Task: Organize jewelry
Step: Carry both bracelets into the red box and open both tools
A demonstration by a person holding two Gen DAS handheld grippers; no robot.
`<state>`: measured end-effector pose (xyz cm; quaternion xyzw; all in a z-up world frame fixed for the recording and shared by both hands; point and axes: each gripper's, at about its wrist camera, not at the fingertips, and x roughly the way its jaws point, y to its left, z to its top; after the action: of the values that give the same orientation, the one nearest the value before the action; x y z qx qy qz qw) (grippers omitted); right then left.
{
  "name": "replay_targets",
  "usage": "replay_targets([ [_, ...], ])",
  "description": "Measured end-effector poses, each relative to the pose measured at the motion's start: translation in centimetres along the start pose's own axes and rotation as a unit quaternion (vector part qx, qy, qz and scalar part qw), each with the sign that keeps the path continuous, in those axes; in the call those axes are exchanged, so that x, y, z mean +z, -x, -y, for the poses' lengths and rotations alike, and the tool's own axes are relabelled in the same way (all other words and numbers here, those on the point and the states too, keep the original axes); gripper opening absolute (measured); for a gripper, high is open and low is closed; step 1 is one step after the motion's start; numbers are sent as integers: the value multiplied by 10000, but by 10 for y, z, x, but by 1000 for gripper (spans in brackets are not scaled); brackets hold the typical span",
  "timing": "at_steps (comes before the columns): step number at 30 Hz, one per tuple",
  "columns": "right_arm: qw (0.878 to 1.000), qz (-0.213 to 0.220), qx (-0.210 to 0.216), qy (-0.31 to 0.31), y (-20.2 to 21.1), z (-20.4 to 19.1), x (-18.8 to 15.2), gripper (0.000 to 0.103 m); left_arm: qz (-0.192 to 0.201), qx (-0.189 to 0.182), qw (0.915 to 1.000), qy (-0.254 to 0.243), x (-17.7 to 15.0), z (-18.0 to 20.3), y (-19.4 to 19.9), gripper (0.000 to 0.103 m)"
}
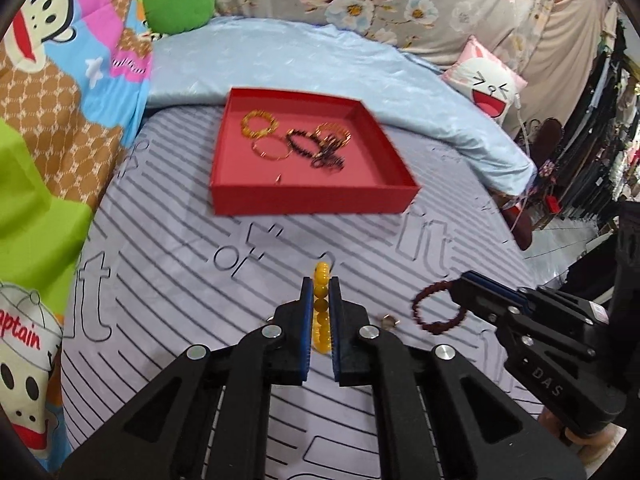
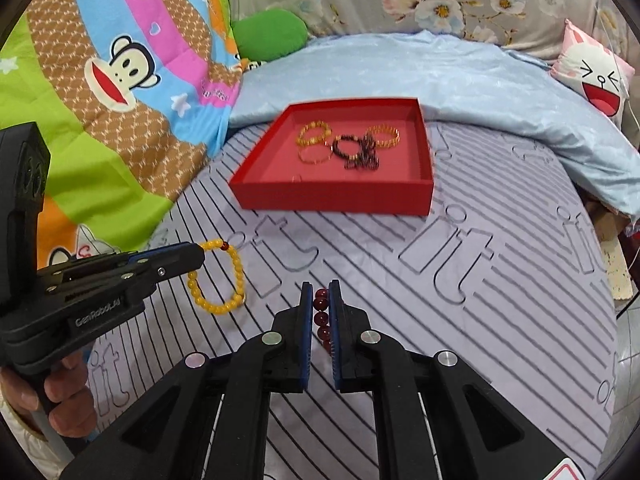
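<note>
**Both grippers clamped on bead bracelets; tray contents partly blurred**

Hard to read: the red tray (image 1: 312, 196) at centre frame is motion-blurred in the left wrist view. Its dark bracelets (image 2: 358, 152) overlap in a tangle and cannot be counted; a small item on the tray floor near its front wall is too small to identify. Likewise a small metallic object (image 1: 390, 321) on the striped sheet (image 2: 500, 320), lower centre-right.

Left gripper (image 1: 321, 284): jaws pressed onto the yellow bead bracelet (image 1: 321, 312), seen edge-on between the pads. In the right wrist view the loop hangs below the fingertips at left of frame.

Right gripper (image 2: 321, 288): jaws pinched on the dark red bead bracelet (image 2: 322, 320); only a short run of beads shows between the pads. The tray sits well beyond both grippers.
</note>
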<state>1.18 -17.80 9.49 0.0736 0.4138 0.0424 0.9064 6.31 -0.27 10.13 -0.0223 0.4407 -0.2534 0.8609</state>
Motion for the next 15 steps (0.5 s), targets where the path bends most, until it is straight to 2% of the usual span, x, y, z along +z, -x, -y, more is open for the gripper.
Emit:
replay_targets([
  [8, 9988, 488, 61, -27, 11, 15, 61, 7, 345, -355, 9987, -157, 53, 12, 6, 7],
  [15, 9978, 648, -112, 107, -19, 22, 114, 7, 580, -330, 9972, -349, 108, 18, -18, 7],
])
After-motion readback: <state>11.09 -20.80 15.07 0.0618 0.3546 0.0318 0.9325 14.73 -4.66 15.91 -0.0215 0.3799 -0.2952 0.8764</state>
